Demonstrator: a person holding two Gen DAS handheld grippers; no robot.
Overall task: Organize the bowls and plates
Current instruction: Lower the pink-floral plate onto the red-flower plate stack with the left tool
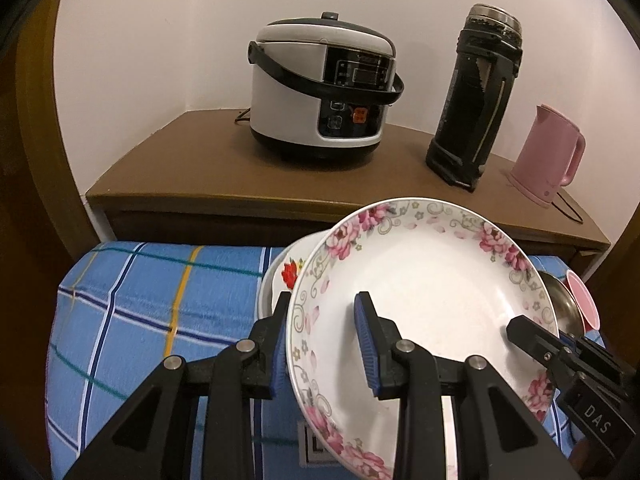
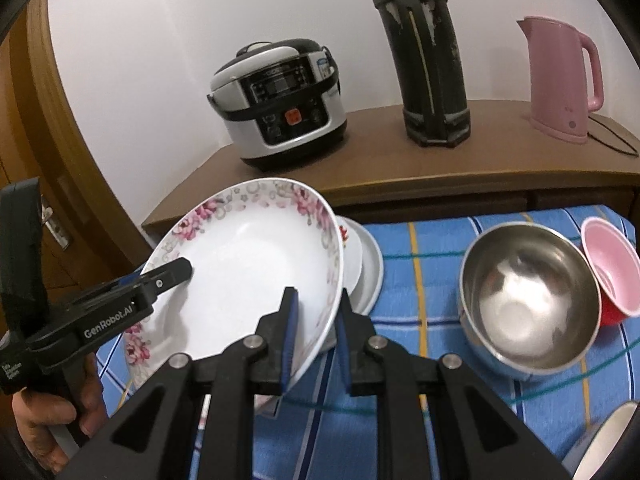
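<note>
Both grippers clamped opposite rims of a floral plate (image 1: 424, 280), held tilted above a blue checked cloth (image 1: 152, 304): the left gripper (image 1: 324, 344) on one edge, the right gripper (image 2: 316, 336) on the other. A steel bowl (image 2: 528, 300) sat nearby; bare cloth lay open to the left.
</note>
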